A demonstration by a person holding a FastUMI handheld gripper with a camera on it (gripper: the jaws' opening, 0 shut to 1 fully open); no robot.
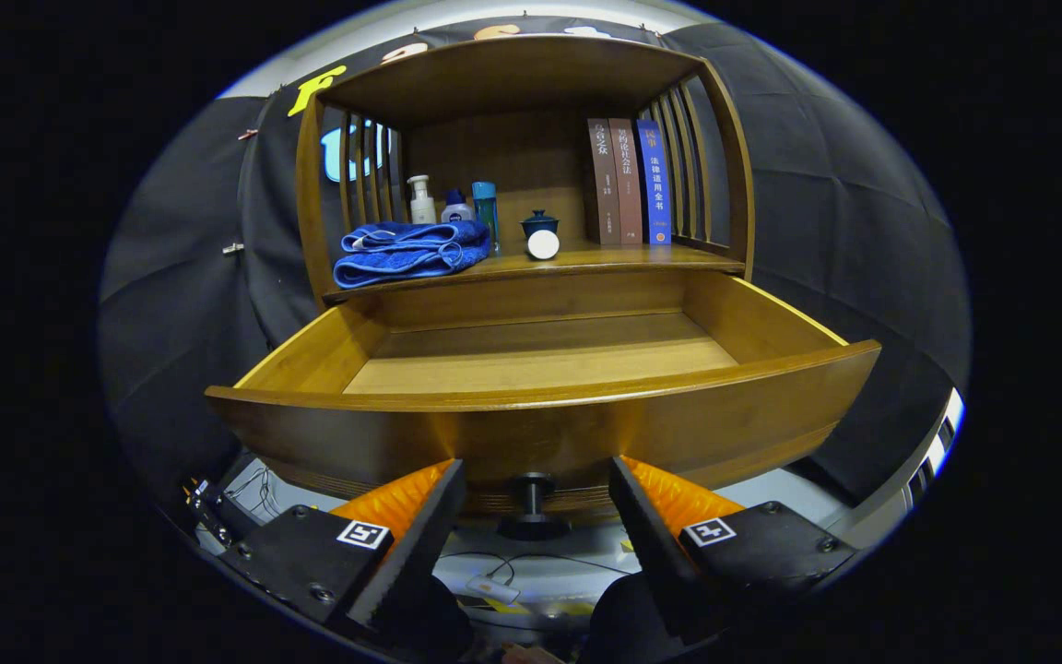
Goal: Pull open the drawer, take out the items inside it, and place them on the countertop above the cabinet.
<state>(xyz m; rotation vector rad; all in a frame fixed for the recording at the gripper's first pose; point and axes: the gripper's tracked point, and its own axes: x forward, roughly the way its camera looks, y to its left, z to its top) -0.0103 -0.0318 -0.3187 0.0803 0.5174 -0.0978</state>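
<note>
The drawer stood pulled out below the countertop, its visible floor bare. Its knob sat between the spread fingers of the gripper, untouched. Above the drawer lay a towel, bottles, a cup and books.

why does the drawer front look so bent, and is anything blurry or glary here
Gripper view: fisheye distortion bows the drawer front into a curve; the cabinet sides lean too. Focus is sharp on the books and blue towel. Light falls from above, brightening the drawer floor and leaving the knob shadowed between the open gripper fingers. No strong glare.
</note>
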